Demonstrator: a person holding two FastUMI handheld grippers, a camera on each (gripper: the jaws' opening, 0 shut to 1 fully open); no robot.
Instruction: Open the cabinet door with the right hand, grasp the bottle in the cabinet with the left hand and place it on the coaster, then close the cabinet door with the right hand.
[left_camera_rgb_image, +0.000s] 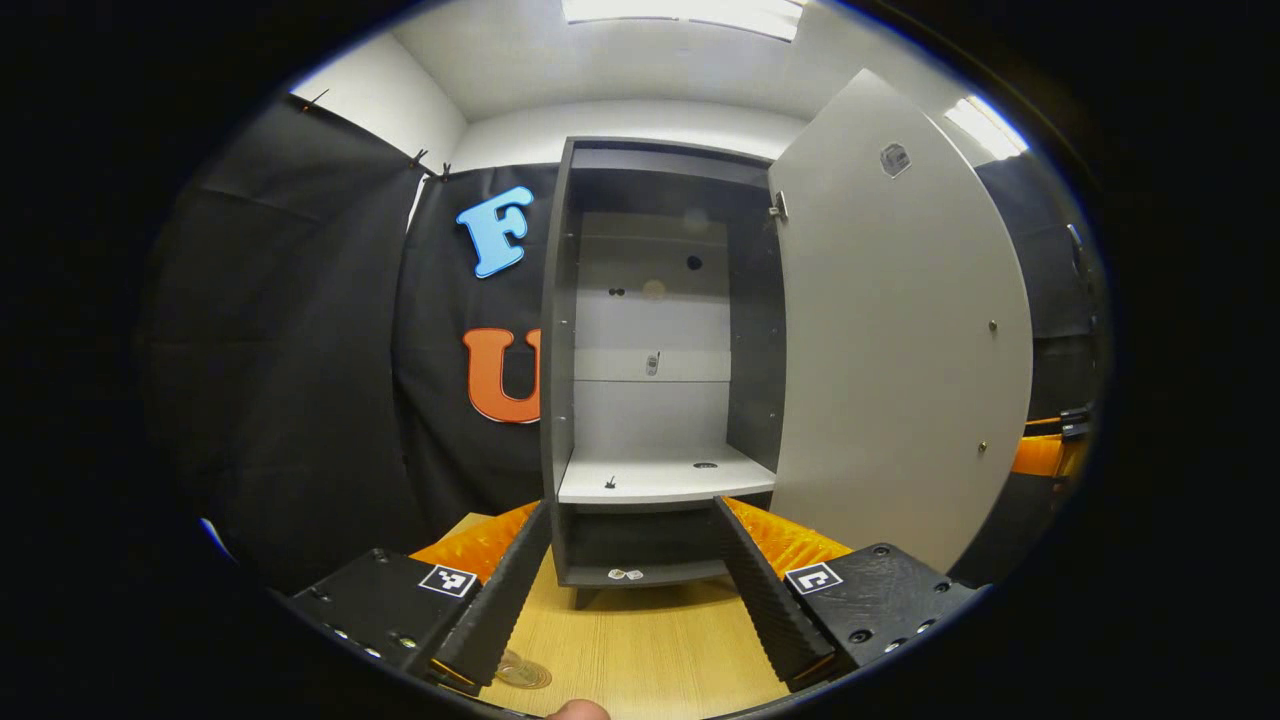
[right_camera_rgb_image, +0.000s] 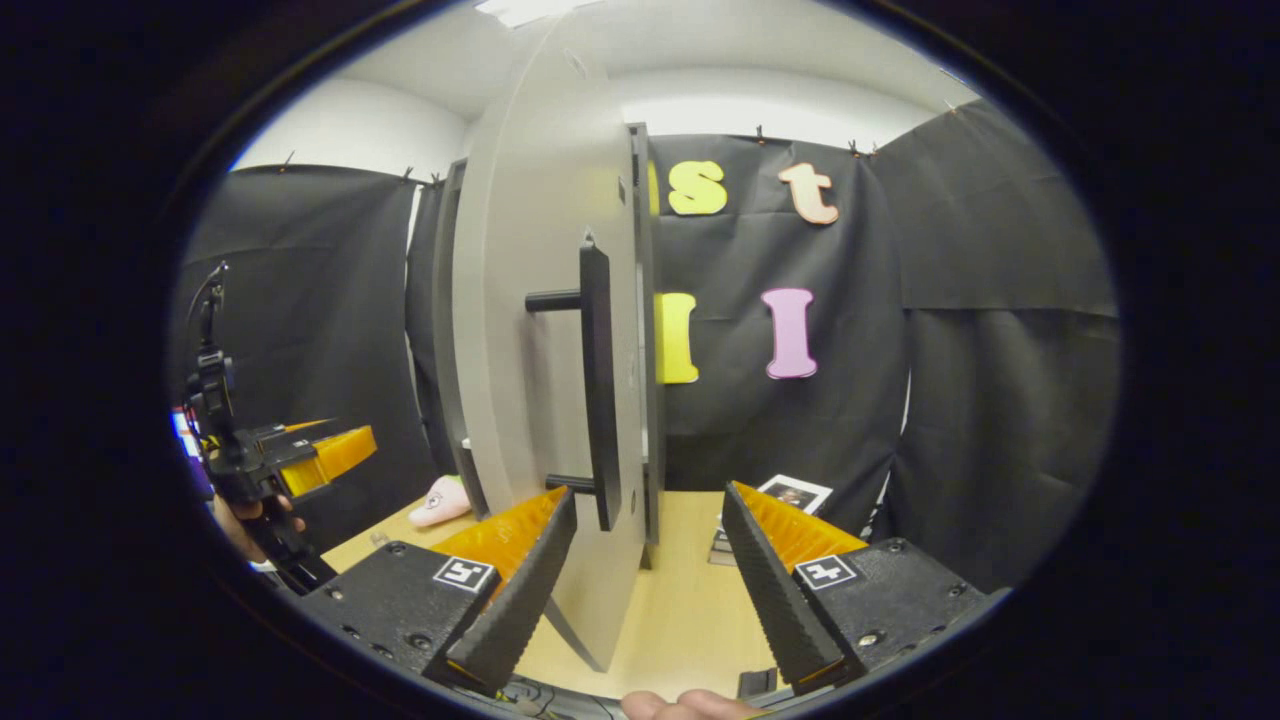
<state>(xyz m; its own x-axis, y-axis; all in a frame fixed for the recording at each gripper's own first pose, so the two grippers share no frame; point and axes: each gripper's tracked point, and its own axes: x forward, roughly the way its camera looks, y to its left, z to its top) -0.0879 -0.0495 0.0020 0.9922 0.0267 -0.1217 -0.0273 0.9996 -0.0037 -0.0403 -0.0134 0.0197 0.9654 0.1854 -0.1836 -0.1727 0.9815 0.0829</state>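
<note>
The dark cabinet (left_camera_rgb_image: 556, 330) stands open on the wooden table. Its pale door (left_camera_rgb_image: 900, 330) is swung out to the right. The middle shelf (left_camera_rgb_image: 640, 480) carries just small fittings. My left gripper (left_camera_rgb_image: 635, 610) is open, low in front of the cabinet, with nothing between its fingers. A round brownish coaster (left_camera_rgb_image: 524, 673) lies on the table, partly under one finger. In the right gripper view the door (right_camera_rgb_image: 530, 300) is seen edge-on with its black bar handle (right_camera_rgb_image: 598, 390). My right gripper (right_camera_rgb_image: 640, 600) is open and straddles the door's lower edge just below the handle, touching nothing.
The left gripper (right_camera_rgb_image: 285, 460), held in a hand, shows at the left of the right gripper view. A pink object (right_camera_rgb_image: 440, 500) and a small printed card (right_camera_rgb_image: 790, 492) lie on the table (right_camera_rgb_image: 690, 600). Part of the right gripper (left_camera_rgb_image: 1045, 452) peeks out past the door.
</note>
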